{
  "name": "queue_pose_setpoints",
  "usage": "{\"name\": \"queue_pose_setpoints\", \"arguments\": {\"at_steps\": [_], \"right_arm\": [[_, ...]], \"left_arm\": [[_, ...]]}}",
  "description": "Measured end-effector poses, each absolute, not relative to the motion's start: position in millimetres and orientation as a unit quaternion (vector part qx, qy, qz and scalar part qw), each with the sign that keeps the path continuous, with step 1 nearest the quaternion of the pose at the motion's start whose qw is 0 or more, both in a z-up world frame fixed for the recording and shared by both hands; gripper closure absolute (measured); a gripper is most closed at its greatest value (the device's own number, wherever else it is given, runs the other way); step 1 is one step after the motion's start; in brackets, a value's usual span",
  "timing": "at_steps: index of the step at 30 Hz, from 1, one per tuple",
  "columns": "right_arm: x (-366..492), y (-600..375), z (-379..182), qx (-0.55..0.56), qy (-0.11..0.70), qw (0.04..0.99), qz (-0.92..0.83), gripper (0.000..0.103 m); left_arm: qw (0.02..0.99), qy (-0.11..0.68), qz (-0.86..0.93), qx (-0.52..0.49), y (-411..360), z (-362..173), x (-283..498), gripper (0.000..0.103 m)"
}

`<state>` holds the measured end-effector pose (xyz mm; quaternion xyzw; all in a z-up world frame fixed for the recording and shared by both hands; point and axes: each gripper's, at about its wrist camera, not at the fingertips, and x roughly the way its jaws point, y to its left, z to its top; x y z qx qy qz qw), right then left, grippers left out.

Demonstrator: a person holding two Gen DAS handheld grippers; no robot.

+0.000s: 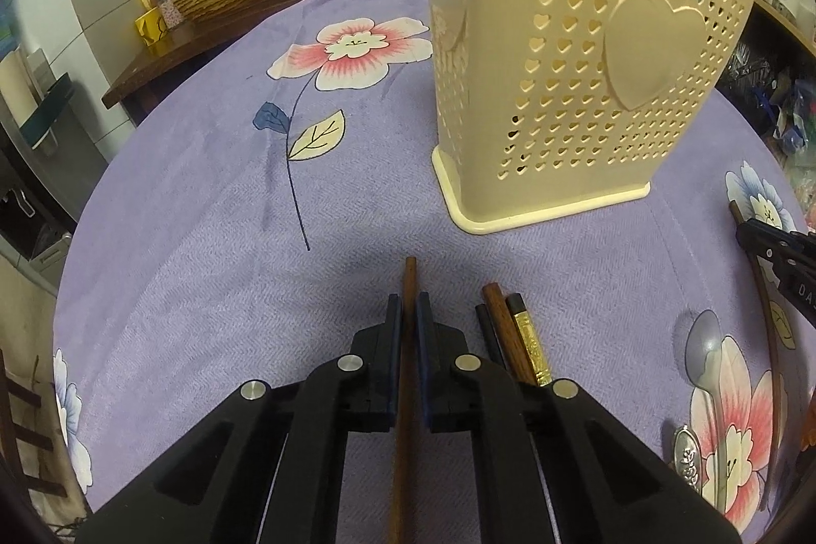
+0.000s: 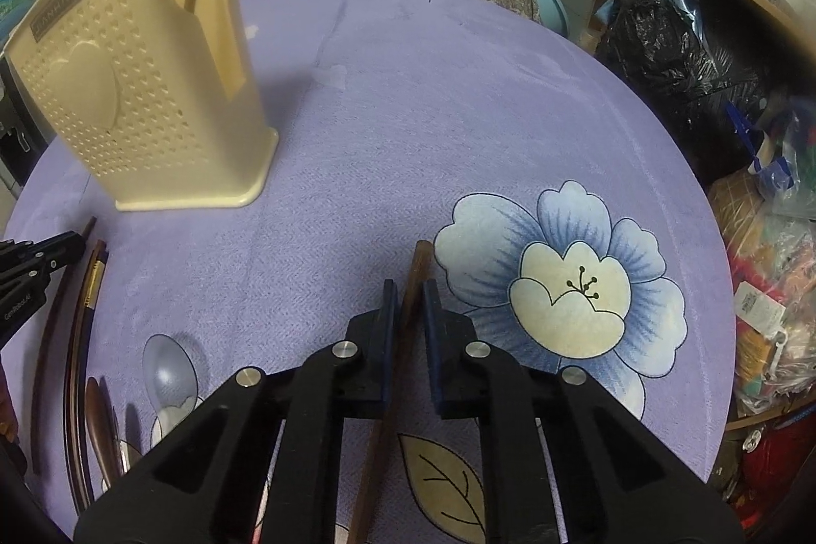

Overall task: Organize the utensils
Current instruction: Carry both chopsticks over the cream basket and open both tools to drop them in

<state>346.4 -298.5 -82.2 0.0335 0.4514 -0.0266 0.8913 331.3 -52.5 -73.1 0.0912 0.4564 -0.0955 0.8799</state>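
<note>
We pinch one brown chopstick (image 1: 409, 289) in our left gripper (image 1: 409, 314), low in the middle of the frame. Our right gripper (image 2: 409, 304) pinches another brown chopstick (image 2: 419, 261) the same way. The cream holder (image 1: 571, 49) stands upright on the purple cloth (image 1: 204, 212), upper right.

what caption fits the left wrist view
Left claw closed on a wooden chopstick before a cream utensil holder.

Dim, warm indoor light with soft shadows; strong fisheye bending and dark vignetting at the edges (right view slightly blurred).
</note>
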Motion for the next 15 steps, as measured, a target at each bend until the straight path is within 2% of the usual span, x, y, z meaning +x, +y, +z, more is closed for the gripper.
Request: {"name": "queue_pose_setpoints", "arguments": {"at_steps": [8, 15], "right_arm": [[328.6, -296.3, -66.8, 0.053, 0.429, 0.902, 0.003, 0.093], [288.0, -294.4, -14.1, 0.064, 0.364, 0.928, 0.053, 0.094]], "left_arm": [[0.888, 0.443, -0.105, 0.06, -41.9, -64.3, 326.1, 0.096], [0.915, 0.38, -0.132, 0.015, -23.9, -15.1, 295.2, 0.096]]}}
